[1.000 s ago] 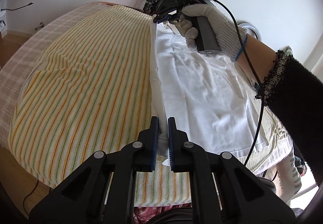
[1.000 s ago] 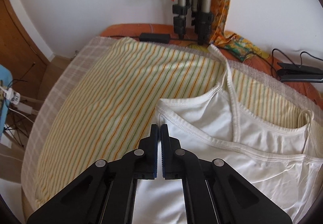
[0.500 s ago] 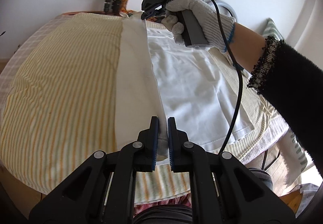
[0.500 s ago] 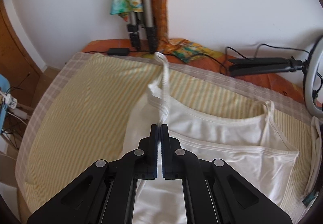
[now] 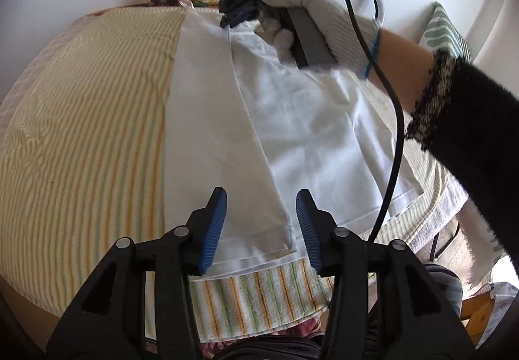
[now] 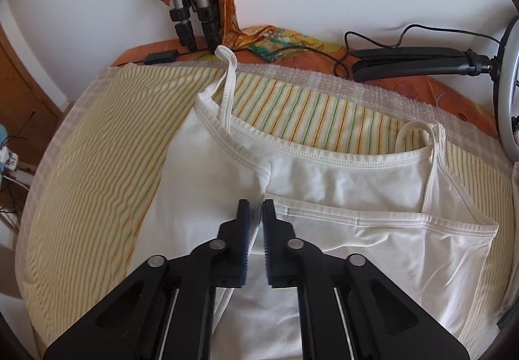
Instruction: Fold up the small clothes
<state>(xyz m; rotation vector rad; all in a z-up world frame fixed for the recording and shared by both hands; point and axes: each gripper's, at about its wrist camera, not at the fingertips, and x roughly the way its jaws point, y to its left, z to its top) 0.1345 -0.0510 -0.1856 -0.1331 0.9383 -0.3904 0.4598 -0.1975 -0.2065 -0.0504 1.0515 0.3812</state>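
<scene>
A white strappy top (image 5: 308, 132) lies flat on a striped towel (image 5: 81, 149), its left side folded over toward the middle. My left gripper (image 5: 261, 220) is open, its jaws on either side of the folded hem corner, holding nothing. My right gripper (image 6: 255, 207) is shut on the top's folded neckline edge (image 6: 264, 175), at the far end of the fold; it also shows in the left wrist view (image 5: 233, 19). In the right wrist view the top (image 6: 373, 230) spreads to the right, one strap (image 6: 227, 84) pointing away.
The towel (image 6: 97, 165) covers a round table with an orange cloth (image 6: 454, 93). Tripod legs (image 6: 194, 3) and colourful scarves stand at the far edge. A black arm with a ring light (image 6: 405, 63) lies at the back right. A black cable (image 5: 392, 149) hangs over the top.
My left gripper has opened and let go of the hem corner, which now lies flat. The folded flap has come down onto the top. My right gripper has stayed shut on the neckline.
</scene>
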